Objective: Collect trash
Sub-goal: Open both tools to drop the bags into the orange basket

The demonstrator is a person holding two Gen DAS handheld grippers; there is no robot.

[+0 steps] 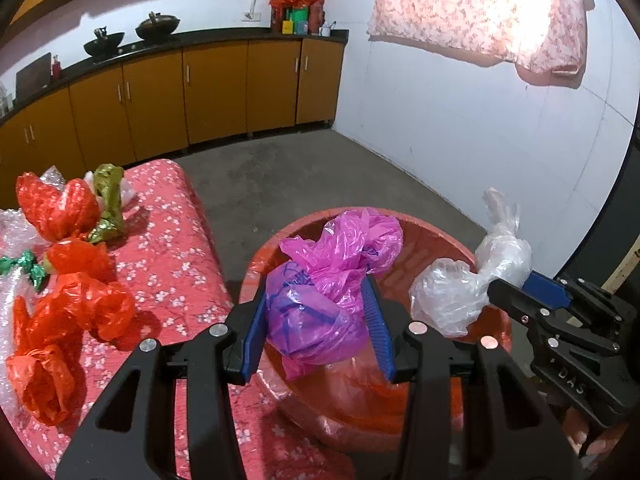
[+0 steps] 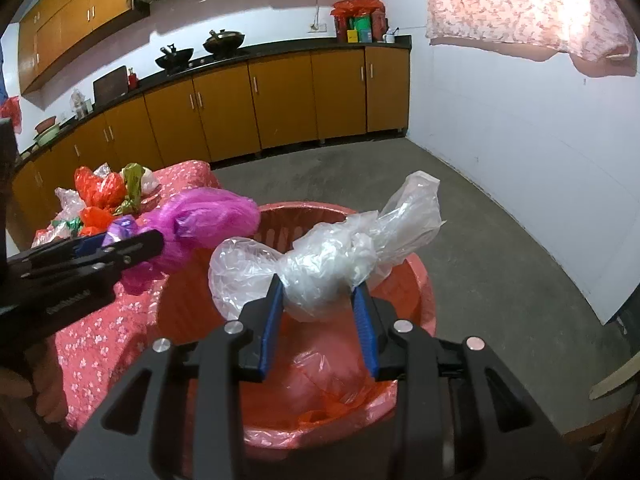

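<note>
Kitchen floor of bare concrete runs back to a row of orange cabinets, and nearest the cameras both claws hang over a red basket [image 2: 420, 292] lined with red plastic. At six o'clock in the left wrist view, the left claw [image 1: 318, 320] is clenched on a crumpled pink bag [image 1: 320, 296], held above the basket's near half. At three o'clock, the right claw [image 2: 320, 312] grips a clear bag [image 2: 320, 268] by its bunched middle, with loose ends flaring past the far rim. To drop well, I judge each bundle should be lowered inside the rim before the blue pads part, the clear one drawn inward first so its tail cannot drape outside. Light film may cling to a pad, so a full opening seems wise. Farther off, around nine to ten o'clock, the floral-covered surface [image 1: 172, 256] carries red bags [image 1: 76, 300], foil wrappers and bubble wrap awaiting collection.
</note>
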